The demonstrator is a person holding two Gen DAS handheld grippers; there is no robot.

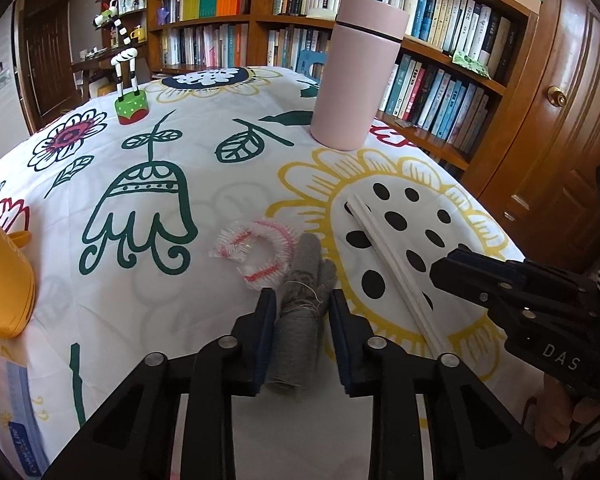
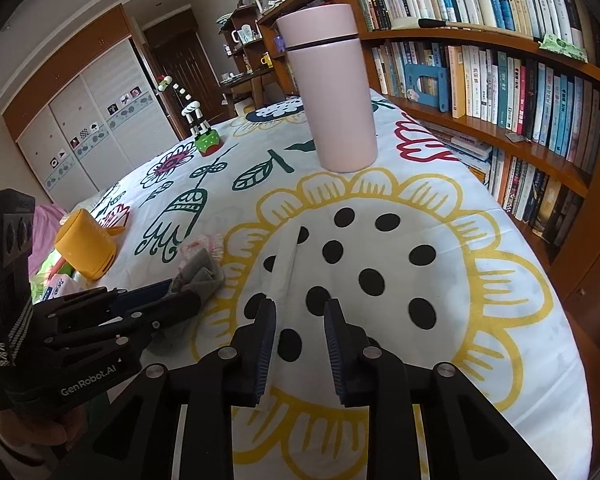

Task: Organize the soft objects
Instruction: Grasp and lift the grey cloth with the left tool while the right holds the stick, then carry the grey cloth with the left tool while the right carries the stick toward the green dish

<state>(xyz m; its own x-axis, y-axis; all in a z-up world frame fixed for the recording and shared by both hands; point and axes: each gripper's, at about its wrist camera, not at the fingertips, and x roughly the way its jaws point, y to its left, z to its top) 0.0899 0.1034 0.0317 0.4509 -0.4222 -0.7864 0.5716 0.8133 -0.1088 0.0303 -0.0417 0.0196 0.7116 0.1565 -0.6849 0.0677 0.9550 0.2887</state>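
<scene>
Grey sock (image 1: 300,312) between fingers, scrunchie (image 1: 260,254) beside.

A wooden bookcase (image 2: 500,64) packed with books ran along the wall beside the table, which was draped in a white flower-print cloth (image 1: 204,184). At the bookcase's near end hung a curved wooden door with a brass knob (image 1: 557,98). Beyond its far end stood a dark wooden door (image 1: 46,60), and further along a wardrobe with pale sliding panels (image 2: 96,132). Soft, even light filled the room.
</scene>
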